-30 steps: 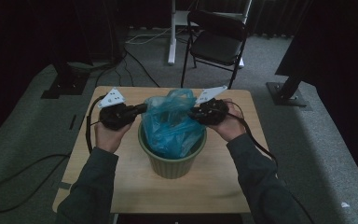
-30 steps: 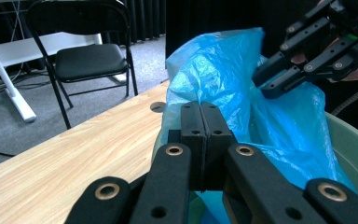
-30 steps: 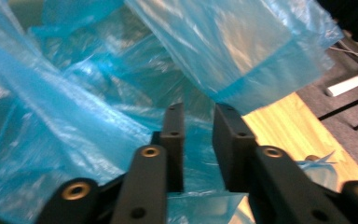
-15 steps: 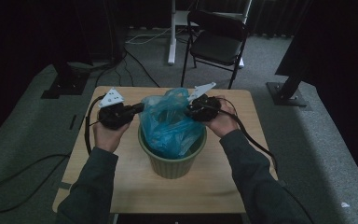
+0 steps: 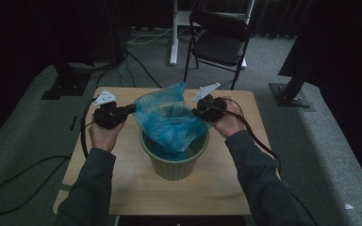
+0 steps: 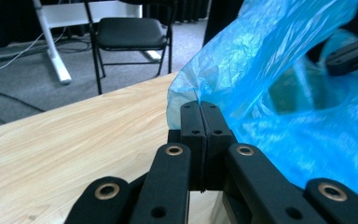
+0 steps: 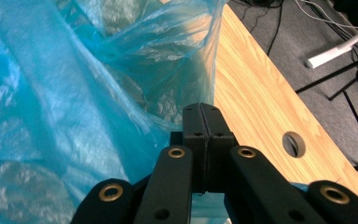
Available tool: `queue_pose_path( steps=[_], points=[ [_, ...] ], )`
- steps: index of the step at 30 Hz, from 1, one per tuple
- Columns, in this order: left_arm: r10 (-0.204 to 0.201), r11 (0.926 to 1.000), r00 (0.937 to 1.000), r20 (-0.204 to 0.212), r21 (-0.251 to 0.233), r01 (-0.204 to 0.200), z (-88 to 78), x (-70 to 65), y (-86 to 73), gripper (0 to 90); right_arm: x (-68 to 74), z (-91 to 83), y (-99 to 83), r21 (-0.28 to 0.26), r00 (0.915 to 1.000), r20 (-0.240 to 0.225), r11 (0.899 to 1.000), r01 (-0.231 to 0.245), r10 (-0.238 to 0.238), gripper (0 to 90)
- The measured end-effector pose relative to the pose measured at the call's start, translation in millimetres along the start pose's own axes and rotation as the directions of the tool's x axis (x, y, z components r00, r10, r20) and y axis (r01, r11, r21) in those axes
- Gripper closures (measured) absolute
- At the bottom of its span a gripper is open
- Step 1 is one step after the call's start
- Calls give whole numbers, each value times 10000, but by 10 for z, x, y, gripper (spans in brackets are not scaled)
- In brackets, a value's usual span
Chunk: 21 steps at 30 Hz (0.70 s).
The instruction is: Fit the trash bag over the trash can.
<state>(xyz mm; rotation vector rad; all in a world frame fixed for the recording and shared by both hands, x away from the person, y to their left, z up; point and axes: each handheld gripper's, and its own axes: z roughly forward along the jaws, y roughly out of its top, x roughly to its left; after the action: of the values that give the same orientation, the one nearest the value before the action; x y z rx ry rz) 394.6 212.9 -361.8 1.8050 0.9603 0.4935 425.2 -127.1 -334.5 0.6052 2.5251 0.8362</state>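
The table (image 5: 122, 188) carries a green pot (image 5: 174, 160) at its centre. A blue bag (image 5: 167, 117) sits in the pot, its mouth facing up and stretched wide, so its long axis runs from 9 to 3 o'clock across the table. At 9 o'clock of the pot, the left gripper (image 5: 131, 108) has its fingers (image 6: 193, 123) pressed together on the bag's edge (image 6: 182, 100). At 3 o'clock, the right gripper (image 5: 197, 112) has just been closing; its fingers (image 7: 193, 123) now meet, clamped on the film at the opposite edge (image 7: 168, 119). A chair (image 5: 219, 40) stands on the floor at 12 o'clock beyond the table.
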Motion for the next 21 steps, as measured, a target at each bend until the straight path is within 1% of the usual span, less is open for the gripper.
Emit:
queue_pose_path(
  steps=[1,4,6,7,8,9,10,11,14,15,16,17,20,21],
  points=[
    [-110,9999,9999,5,16,110,4,28,-20,893,-11,-14,-7,54,10000,60,10000,-27,27,899],
    [-98,9999,9999,-18,60,99,10,33,-32,892,-17,-25,-9,21,9999,72,10000,-71,71,899],
    [-63,10000,10000,-9,71,63,18,27,-34,892,-14,-35,-2,-85,10000,34,9999,-87,87,882],
    [9,10000,10000,29,74,-9,28,14,-30,892,-16,-37,10,-316,9999,61,9994,-125,127,822],
    [9,10000,10000,29,74,-9,28,14,-30,892,-16,-37,10,-316,9999,61,9994,-125,127,822],
    [65,9999,10000,67,94,-65,38,1,-24,892,-23,-36,24,-544,9997,-51,9982,-249,247,786],
    [65,9999,10000,67,94,-65,38,1,-24,892,-23,-36,24,-544,9997,-51,9982,-249,247,786],
    [151,9999,9997,170,53,-152,45,-11,-20,891,-35,-28,36,-719,9993,-150,9968,-362,353,727],
    [237,9997,9994,243,17,-238,45,-21,-15,890,-49,-18,46,-860,9986,-221,9950,-499,481,707],
    [268,9996,9993,277,-27,-268,44,-28,-12,889,-64,-5,56,-981,9980,-317,9935,-574,545,684],
    [268,9996,9993,277,-27,-268,44,-28,-12,890,-64,-5,56,-981,9980,-317,9935,-574,545,684],
    [294,9996,9991,295,-45,-293,45,-32,-9,890,-76,14,67,-1083,9971,-436,9919,-670,626,666],
    [312,9995,9991,291,-42,-311,49,-37,-8,890,-89,45,79,-1107,9960,-488,9907,-795,745,653],
    [332,9994,9989,319,-39,-331,55,-43,-8,890,-105,84,91,-1083,9948,-581,9901,-891,831,645]
  ],
)
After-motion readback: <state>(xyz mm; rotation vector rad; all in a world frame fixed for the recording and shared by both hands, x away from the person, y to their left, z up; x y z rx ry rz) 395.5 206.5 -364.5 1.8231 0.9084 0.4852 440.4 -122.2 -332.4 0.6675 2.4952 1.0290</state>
